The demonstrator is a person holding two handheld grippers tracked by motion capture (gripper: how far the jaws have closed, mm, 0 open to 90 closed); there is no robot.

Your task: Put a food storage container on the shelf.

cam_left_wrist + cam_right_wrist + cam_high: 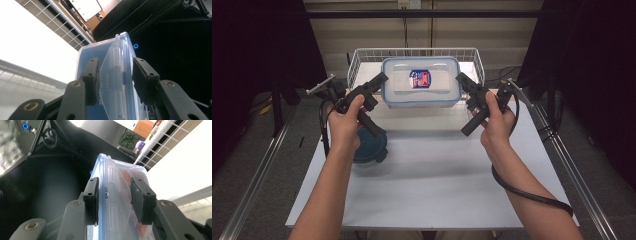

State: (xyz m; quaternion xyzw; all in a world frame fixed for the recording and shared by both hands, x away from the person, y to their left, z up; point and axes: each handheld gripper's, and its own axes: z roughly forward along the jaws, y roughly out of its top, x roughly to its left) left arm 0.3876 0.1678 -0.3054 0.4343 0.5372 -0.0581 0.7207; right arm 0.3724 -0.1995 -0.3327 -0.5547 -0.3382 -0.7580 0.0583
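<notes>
The fingers (91, 75) of the left gripper (379, 81) clamp the left end of a clear plastic food container (421, 82) with a blue-rimmed snap lid, one pad on the underside, the other on the lid, with the end latch flap between them. The fingers (91, 197) of the right gripper (462, 80) pinch the right end of the same container in the same way, across its lid and base. Both sets stand at a middling width, closed on the box. The container hangs level between the two grippers, over the front rim of a white wire basket (362, 59) that stands at the far edge of the counter (437, 170). A blue and red label (420, 78) shows through the lid's middle. In the right gripper view, something orange-red shows through the clear wall. A round dark teal container (371, 147) sits near the counter's left edge, partly under the left hand (346, 120). The right hand (498, 120) holds its gripper near the right edge, a black cable (522, 192) trailing back along the forearm.
</notes>
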